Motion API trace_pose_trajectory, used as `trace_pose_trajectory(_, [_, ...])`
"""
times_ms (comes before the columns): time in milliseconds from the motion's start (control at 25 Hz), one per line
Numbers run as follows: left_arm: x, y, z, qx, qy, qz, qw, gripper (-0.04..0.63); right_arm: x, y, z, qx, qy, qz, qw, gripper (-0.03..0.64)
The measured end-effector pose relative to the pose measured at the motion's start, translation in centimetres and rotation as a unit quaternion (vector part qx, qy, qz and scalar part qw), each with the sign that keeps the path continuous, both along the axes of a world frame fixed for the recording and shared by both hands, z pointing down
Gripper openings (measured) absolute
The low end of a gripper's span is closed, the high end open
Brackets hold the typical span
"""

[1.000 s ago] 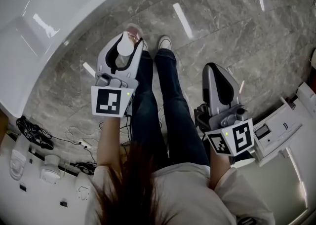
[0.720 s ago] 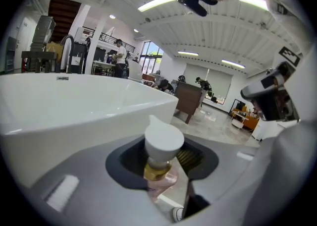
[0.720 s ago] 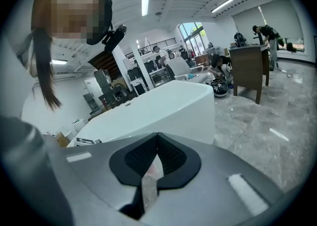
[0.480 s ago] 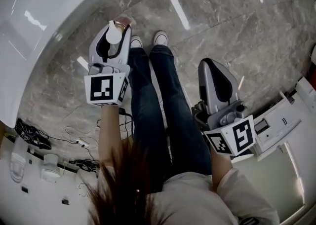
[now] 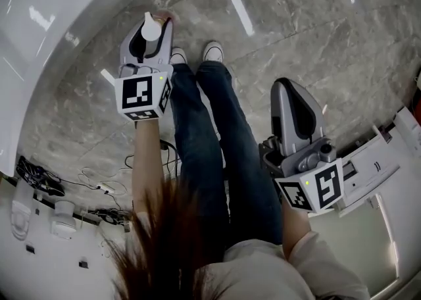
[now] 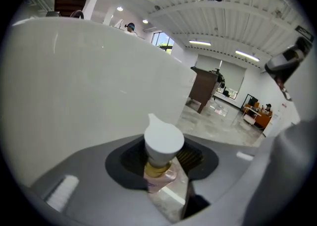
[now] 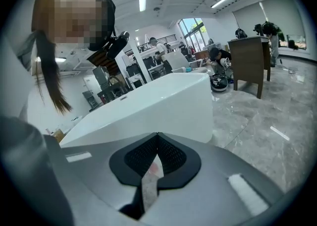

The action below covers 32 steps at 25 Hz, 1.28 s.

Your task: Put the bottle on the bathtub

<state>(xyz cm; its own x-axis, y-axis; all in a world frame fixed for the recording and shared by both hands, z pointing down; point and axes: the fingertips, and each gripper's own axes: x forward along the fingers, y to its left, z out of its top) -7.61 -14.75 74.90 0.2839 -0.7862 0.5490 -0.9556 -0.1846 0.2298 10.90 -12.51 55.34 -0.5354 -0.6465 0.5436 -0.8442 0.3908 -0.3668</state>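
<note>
Closer to the bathtub [image 5: 39, 49] moved the left gripper [image 5: 154, 22], jaws clamping the bottle [image 5: 151, 30]; the right gripper [image 5: 285, 83] hung closed, empty.

No legible text or numbers

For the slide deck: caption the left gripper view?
Left claw shut on a white-capped bottle, white bathtub wall close ahead.

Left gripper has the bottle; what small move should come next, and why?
Probably lift the left gripper toward the bathtub rim: its jaws clamp the bottle, which sits beside the bathtub's outer wall, over the floor, not above the rim.
</note>
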Motion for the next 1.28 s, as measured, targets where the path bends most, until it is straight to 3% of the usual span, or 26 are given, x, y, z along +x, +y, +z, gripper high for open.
trace_pose_trajectory(880, [2.5,-2.8,15.3,-0.057,-0.034,0.016,0.9977,0.202,2.0,-2.1,6.5,0.003,-0.002,0.008,1.0,0.0])
trace_pose_trajectory(1280, [3.1,-2.9,18.2,-0.065,-0.042,0.008,0.997,0.202,3.2,-2.1,7.9,0.002,0.002,0.008,1.0,0.0])
